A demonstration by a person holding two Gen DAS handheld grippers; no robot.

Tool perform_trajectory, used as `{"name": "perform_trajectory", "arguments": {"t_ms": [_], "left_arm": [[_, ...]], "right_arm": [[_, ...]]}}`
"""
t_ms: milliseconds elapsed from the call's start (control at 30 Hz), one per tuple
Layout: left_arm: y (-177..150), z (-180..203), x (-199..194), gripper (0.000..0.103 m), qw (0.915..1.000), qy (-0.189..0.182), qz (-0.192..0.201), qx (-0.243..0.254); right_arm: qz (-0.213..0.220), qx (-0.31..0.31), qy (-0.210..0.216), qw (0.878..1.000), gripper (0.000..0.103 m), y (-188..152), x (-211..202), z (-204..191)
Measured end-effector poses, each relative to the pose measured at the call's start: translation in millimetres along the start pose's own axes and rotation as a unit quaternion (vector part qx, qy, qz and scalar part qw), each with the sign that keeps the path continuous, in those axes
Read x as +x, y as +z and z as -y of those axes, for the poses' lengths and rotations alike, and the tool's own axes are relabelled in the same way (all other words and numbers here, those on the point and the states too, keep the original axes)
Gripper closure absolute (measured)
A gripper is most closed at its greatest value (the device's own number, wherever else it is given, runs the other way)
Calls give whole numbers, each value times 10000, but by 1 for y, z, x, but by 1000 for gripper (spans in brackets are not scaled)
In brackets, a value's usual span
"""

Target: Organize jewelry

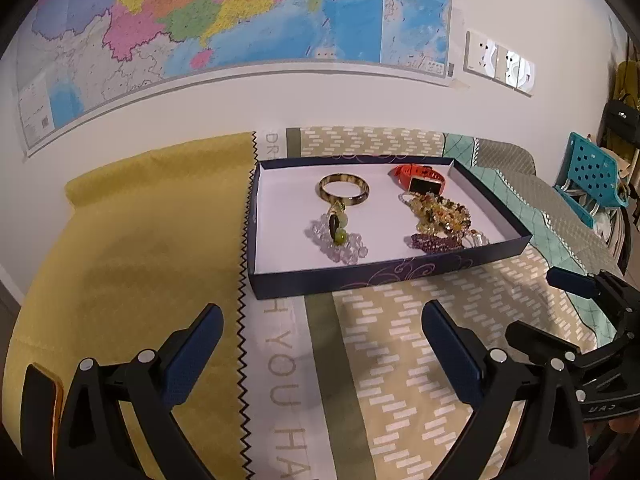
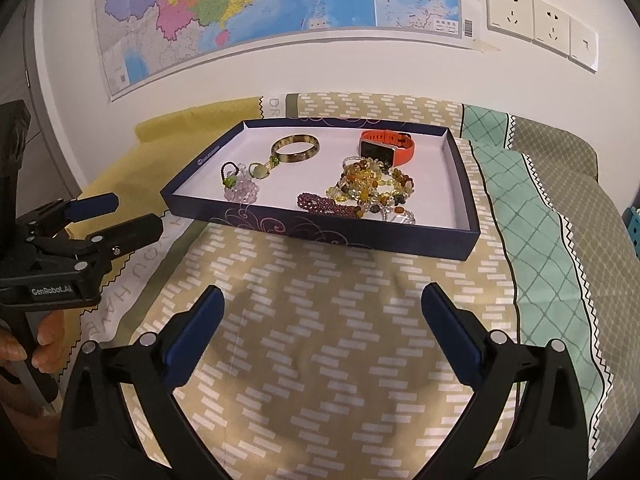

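The jewelry sits gathered in a shallow dark-blue box lid (image 2: 320, 236) with a white floor, which rests flat on a patterned bedspread (image 2: 320, 340) near the wall, presumably so that loose pieces cannot roll off into the folds of the bedding. In the right wrist view the lid lies at about 12 o'clock from the right gripper (image 2: 320, 320), whose jaws are spread wide with nothing between them; they hang over bare bedspread, short of the lid's near wall, a stance that reads as pausing between picks or just having let something go. Inside the lid, an amber bangle (image 2: 296, 149) lies toward 11 o'clock with a small green-beaded charm and a pale lilac crystal bracelet (image 2: 242, 190) touching it at its lower left, while an orange smartwatch (image 2: 386, 146) lies toward 1 o'clock, leaning on its own strap. Just below the watch, a heap of yellow and amber bead strands (image 2: 372, 188) overlaps a dark purple bead bracelet (image 2: 324, 205); these are tangled together, not laid apart, so I judge the sorting unfinished. The left gripper (image 1: 320, 340) likewise has its jaws spread and empty, and in its own view the lid lies at 12 o'clock, slightly right. From the right camera it appears at 9 o'clock, held by a hand (image 2: 36, 344) over the yellow blanket (image 2: 120, 168) beside the lid. Both tools point down toward the lid, well placed to reach in from the near side.
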State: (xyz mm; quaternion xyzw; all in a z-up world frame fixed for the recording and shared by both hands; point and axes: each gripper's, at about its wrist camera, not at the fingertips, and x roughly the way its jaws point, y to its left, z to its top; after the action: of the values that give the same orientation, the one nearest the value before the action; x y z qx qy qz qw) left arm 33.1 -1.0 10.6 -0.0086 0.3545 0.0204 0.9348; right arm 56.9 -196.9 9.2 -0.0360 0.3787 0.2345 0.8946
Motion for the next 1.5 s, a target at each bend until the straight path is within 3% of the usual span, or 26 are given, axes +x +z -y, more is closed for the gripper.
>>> {"name": "perform_trajectory", "arguments": {"t_ms": [1500], "left_arm": [[-13, 7, 1, 7, 9998, -50, -132, 104]], "right_arm": [[-153, 76, 74, 9998, 6, -6, 2, -2]]}}
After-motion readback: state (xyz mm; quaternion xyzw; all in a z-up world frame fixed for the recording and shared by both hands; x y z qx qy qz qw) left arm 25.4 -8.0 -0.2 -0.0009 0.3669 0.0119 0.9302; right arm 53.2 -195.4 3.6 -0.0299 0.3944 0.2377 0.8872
